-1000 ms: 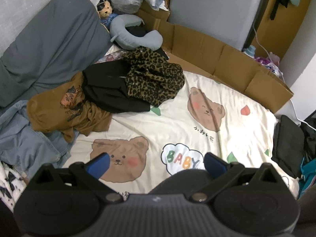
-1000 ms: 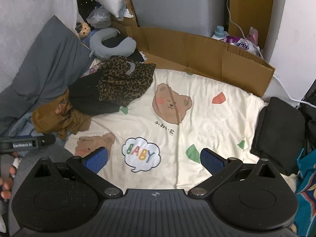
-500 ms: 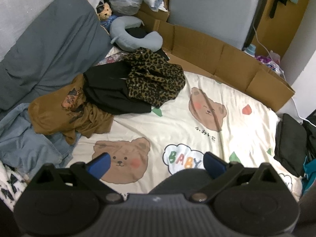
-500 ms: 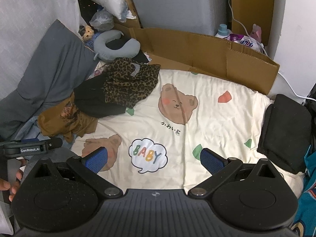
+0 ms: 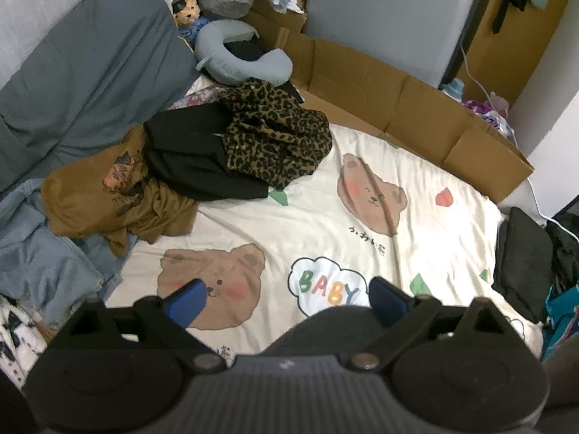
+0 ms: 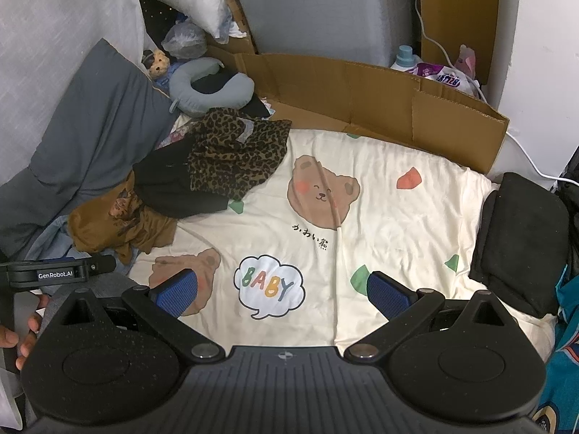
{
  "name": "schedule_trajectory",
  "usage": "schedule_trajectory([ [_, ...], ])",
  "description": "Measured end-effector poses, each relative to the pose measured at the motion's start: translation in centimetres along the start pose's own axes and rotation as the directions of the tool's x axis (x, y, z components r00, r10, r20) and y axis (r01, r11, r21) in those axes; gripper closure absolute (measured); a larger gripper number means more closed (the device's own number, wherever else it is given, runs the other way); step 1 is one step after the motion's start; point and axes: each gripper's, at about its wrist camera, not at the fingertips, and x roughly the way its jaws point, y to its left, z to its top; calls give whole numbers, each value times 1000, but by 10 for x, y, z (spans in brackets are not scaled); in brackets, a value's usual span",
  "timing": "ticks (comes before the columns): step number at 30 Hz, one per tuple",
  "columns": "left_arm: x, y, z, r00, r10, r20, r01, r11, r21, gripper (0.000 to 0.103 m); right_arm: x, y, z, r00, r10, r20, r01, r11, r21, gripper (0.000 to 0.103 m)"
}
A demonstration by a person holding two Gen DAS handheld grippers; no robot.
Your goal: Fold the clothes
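A heap of clothes lies at the left of the cream bear-print sheet (image 5: 427, 249): a leopard-print garment (image 5: 275, 141) over a black garment (image 5: 191, 155), a brown printed shirt (image 5: 108, 199) and light blue jeans (image 5: 43, 264). The same heap shows in the right wrist view, with the leopard garment (image 6: 235, 155), black garment (image 6: 170, 188) and brown shirt (image 6: 119, 224). My left gripper (image 5: 286, 302) is open and empty above the sheet's near part. My right gripper (image 6: 282, 289) is open and empty above the "BABY" cloud print. A folded black garment (image 6: 517, 238) lies at the sheet's right edge.
A grey pillow (image 5: 79, 83) leans at the left. A blue neck pillow (image 5: 239, 58) and a plush toy (image 5: 186, 9) sit at the back. A cardboard wall (image 6: 380, 97) borders the far side. The left gripper's body (image 6: 54, 271) shows at the right view's left edge.
Both grippers have drifted slightly so the views shift a little toward the clothes heap. Both stay open and empty. The clothes have not moved.
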Motion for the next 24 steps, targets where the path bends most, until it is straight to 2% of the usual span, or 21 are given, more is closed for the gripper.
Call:
schedule_trajectory([
  [24,-2,-2,-2,999,28,19,-28,1000,7,5,-5,-3,-1,1000,10,18,-10,1000,3,0],
])
